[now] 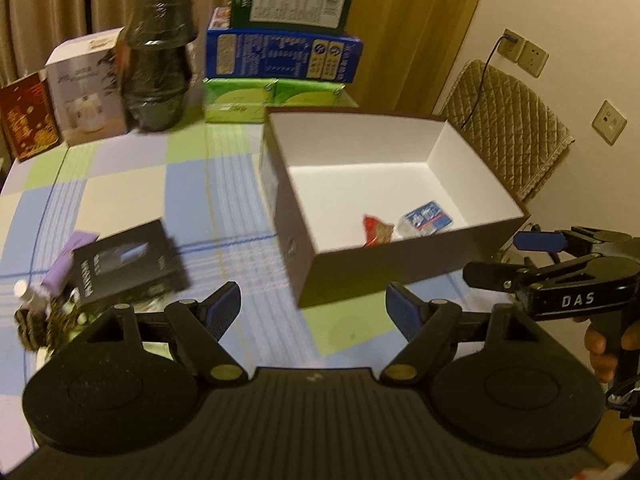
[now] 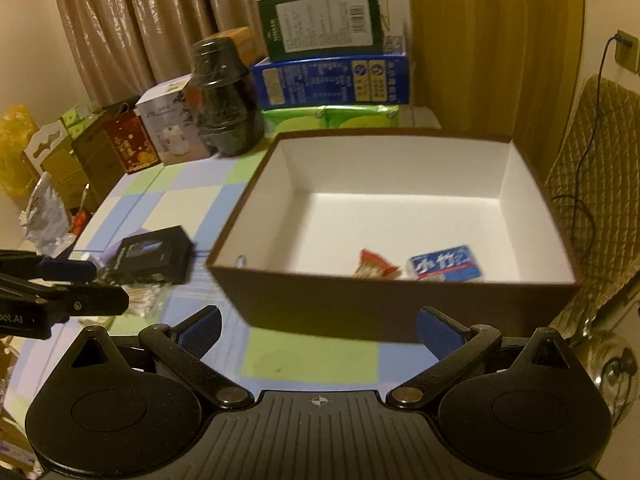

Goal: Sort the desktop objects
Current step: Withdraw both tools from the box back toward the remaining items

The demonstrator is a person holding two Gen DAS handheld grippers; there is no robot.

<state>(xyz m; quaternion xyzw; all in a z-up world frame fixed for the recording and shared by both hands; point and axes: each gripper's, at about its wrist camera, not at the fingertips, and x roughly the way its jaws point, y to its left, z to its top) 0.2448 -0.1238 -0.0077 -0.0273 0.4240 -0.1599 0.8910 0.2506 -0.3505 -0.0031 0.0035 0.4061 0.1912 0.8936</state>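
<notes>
Left wrist view first, working from the left: at the table's near-left edge you have a small clutter, a white-capped little bottle (image 1: 22,291), a purple packet (image 1: 66,264) and a flat black box (image 1: 128,262) lying partly over them, all well apart from the open sorting box (image 1: 304,216) at centre-right. The black box looks like stiff, light card with a smooth and likely slippery face; you would do best to pinch it across its narrow sides, not its broad top. The bottle is small, round and may roll, so take it across the body. Your left gripper (image 1: 313,312) is spread with nothing between the fingers. Inside the sorting box lie a red wrapper (image 1: 378,230) and a blue-and-white packet (image 1: 426,220). Furthest right, your right gripper (image 2: 318,330) is likewise spread and holds nothing.
</notes>
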